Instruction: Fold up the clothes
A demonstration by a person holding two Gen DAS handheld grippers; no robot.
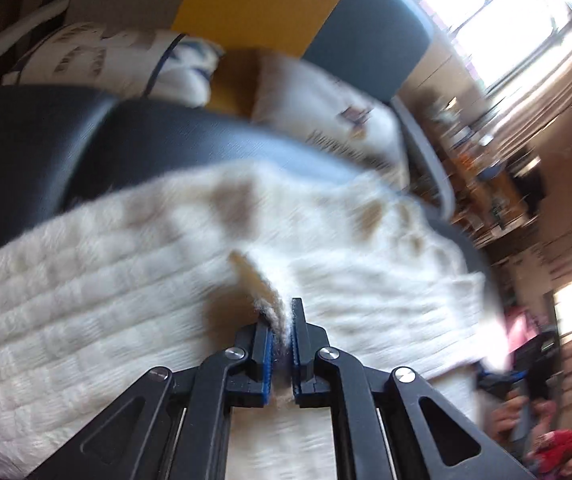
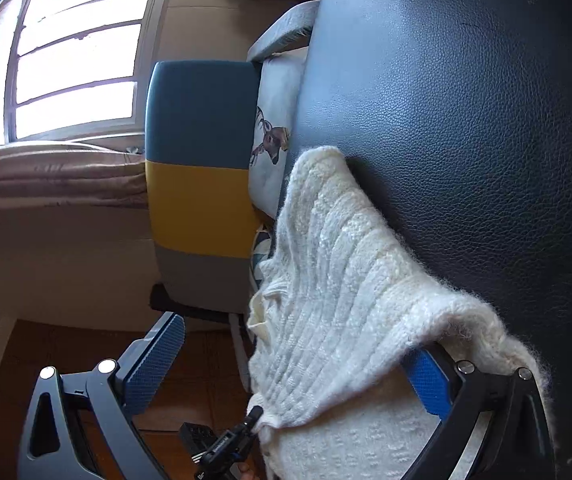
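Observation:
A cream knitted sweater (image 1: pixel 125 280) lies spread on a black leather seat (image 1: pixel 85 152). My left gripper (image 1: pixel 281 314) is shut on a pinched fold of it, and wool shows between the blue pads. In the right wrist view the sweater (image 2: pixel 338 280) drapes off the seat edge and over one finger of my right gripper (image 2: pixel 292 368). That gripper is open wide and its blue pads (image 2: pixel 157 360) press on nothing. The left gripper (image 2: pixel 251 418) shows low in this view, clamped on the sweater's hanging edge. The left wrist view is blurred.
A blue, yellow and grey padded block (image 2: pixel 201 160) stands beside the seat. A white cushion with a deer print (image 2: pixel 273 136) is wedged between the two. A bright window (image 2: pixel 73 60) and a curtain lie behind, with brown floor tiles (image 2: pixel 65 348) below. A hand (image 1: pixel 506 416) holds the other gripper.

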